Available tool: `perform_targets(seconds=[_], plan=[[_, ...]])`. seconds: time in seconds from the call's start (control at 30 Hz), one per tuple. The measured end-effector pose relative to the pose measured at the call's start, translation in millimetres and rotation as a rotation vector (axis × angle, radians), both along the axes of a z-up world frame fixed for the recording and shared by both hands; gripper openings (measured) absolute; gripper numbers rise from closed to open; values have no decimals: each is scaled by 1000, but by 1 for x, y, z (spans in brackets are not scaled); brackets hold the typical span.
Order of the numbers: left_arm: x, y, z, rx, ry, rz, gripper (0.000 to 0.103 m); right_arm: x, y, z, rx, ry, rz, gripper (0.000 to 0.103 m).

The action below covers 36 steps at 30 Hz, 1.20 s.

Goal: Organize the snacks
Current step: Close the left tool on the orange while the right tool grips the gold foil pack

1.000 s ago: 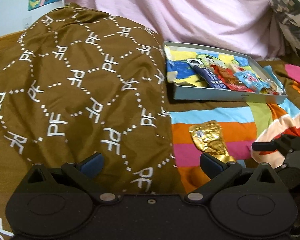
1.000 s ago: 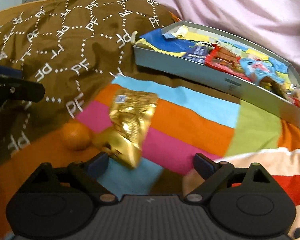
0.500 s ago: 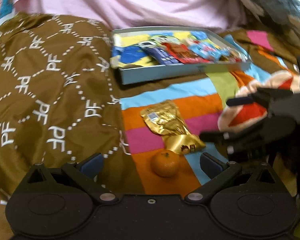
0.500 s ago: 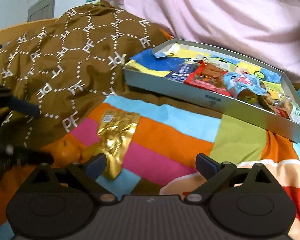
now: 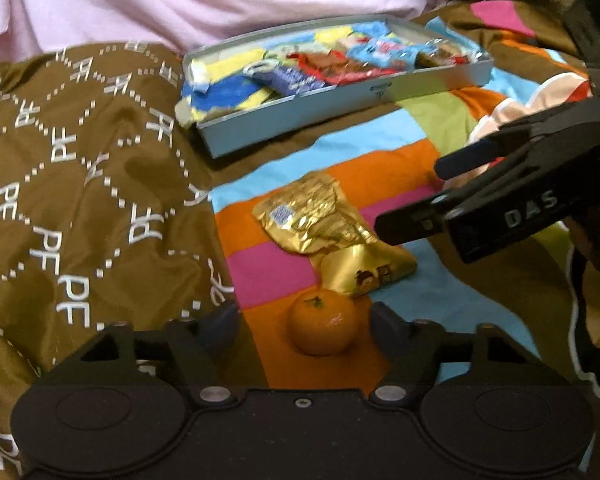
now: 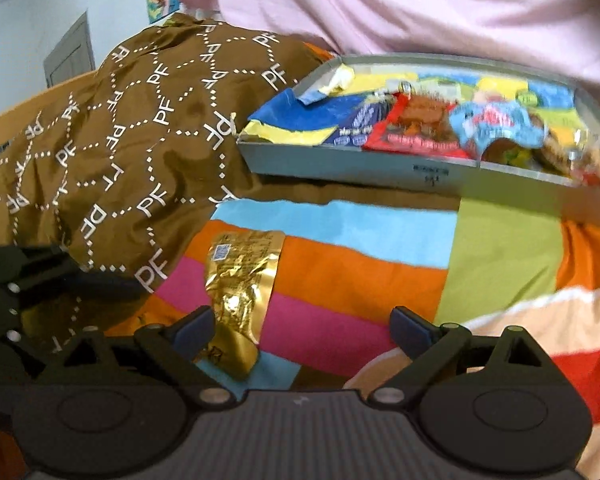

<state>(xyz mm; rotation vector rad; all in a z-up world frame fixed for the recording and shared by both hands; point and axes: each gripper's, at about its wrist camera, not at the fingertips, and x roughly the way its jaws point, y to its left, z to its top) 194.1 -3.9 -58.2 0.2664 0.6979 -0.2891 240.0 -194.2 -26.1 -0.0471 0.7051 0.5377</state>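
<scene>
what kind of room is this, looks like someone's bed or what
Most likely a bedroom, on a bed: a striped bedsheet underneath, a brown quilt bunched beside it, and pink bedding behind.

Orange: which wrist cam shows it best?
Left wrist. The orange sits whole and unobstructed between the open left gripper fingers, beside the gold snack pouch. The right wrist view shows no clear orange; its own finger covers that area.
</scene>
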Motion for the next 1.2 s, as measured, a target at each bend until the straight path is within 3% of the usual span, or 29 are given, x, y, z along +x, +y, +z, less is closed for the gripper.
perform_targets(seconds=[0.07,0.2,0.27,0.4,0.6,0.97,1.2], plan=[[0,3,-1,-20,-1,0,67,1,-2,-2,21,22,-10,95],[0,5,-3,-48,2,-8,44,1,-4,-6,35,34,-20,92],[0,7,-4,-60,-3,-2,39,1,-3,-7,44,37,-18,89],[-2,16,-4,-87,-35,74,39,1,1,-9,62,48,-12,80],[-3,39,-2,-189,-60,175,38,5,10,-11,110,74,-6,72],[-8,49,-7,-270,-91,193,39,6,26,-14,137,70,20,54],[-8,47,-9,-264,-93,196,39,8,36,-17,103,40,41,56]])
